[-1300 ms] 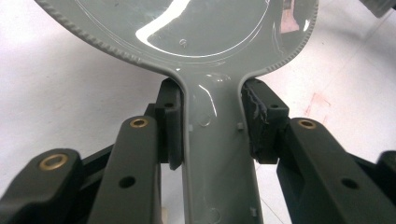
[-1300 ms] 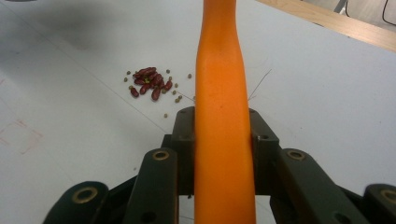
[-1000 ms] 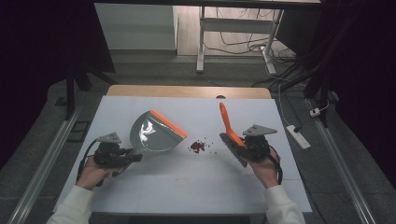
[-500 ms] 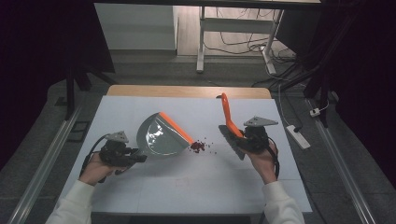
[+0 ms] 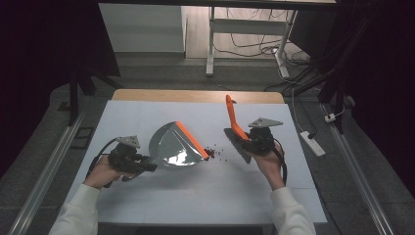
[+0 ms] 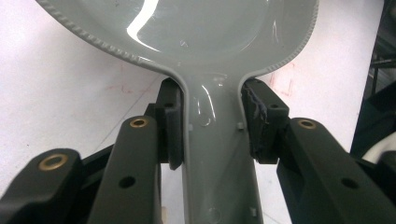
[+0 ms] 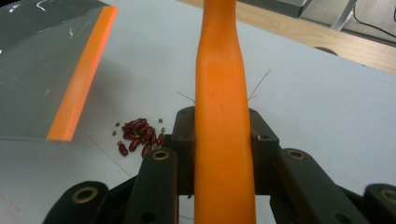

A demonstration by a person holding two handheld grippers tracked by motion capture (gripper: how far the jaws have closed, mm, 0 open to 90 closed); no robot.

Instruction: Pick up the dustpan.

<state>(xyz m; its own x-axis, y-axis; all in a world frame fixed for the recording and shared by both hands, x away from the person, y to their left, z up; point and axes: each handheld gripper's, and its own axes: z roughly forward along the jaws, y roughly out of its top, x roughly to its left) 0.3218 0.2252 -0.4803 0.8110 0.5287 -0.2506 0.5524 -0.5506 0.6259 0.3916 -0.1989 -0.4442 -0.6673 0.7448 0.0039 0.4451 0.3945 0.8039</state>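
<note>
1. Lying in the middle of the high view on the white table: a grey dustpan with an orange lip, glossy and catching a glare; right of centre, an orange brush with a dark bristle head.
2. Clamping the dustpan's grey handle in the left gripper, jaws closed on it from both sides, pads pressing the narrow neck in the left gripper view.
3. Gripping the brush's orange handle in the right gripper, jaws shut tight against both flanks in the right gripper view.
4. Sitting between lip and bristles, a small heap of red beans, almost touching the lip's lower end.
5. Showing in the right gripper view what the high view blurs: single dark red beans with a few small greenish ones at the edge, and stray bristle hairs beside the handle.
6. Showing in the left gripper view the ribbed rim of the pan and the shiny hollow, hidden from above.
7. Pointing the dustpan's mouth toward the right of the high view, long axis running from lower left to right, the pan tilting up on its lip.
8. Standing the brush nearly upright in the high view, handle tip toward the upper middle, bristles down at the lower right.
</note>
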